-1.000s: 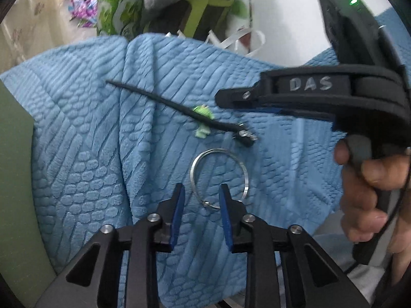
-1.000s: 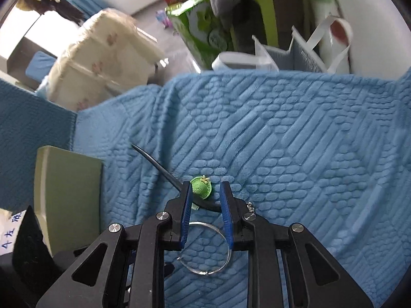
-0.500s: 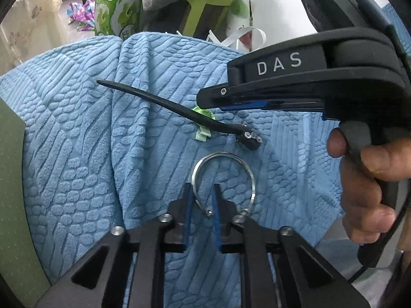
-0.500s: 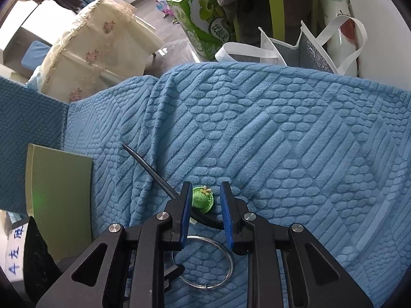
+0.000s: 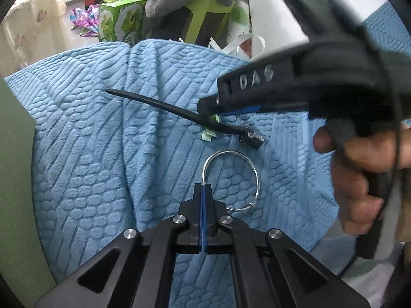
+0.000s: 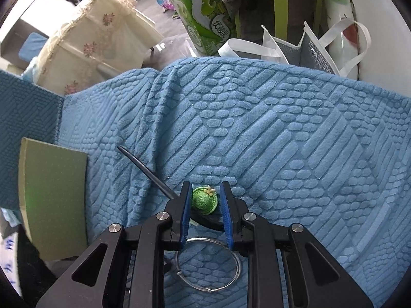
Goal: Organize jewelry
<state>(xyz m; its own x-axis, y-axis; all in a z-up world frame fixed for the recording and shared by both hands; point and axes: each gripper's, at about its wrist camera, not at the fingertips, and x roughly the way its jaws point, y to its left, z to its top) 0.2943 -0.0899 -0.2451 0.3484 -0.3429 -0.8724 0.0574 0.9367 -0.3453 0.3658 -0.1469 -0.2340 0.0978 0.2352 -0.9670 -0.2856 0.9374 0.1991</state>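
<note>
On the blue blanket point(image 6: 282, 133), your left gripper point(image 5: 203, 188) pinches the wire hoop's point(image 5: 253, 169) near rim, while your right gripper point(image 6: 206, 196), part-open, straddles the black hairpin point(image 6: 146, 170) lying crosswise at its green charm point(image 6: 204, 200)

A blue blanket point(image 6: 269, 133) covers the bed. Past its far edge sit a green box point(image 6: 205, 23), a white bag point(image 6: 303, 48) and a flowery cream cover point(image 6: 95, 48) on the grey floor point(image 6: 164, 7).

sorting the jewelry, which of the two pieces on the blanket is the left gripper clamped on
The silver ring: the left gripper is shut on its wire. The black hair stick with the green ornament sits by the right gripper instead.
</note>
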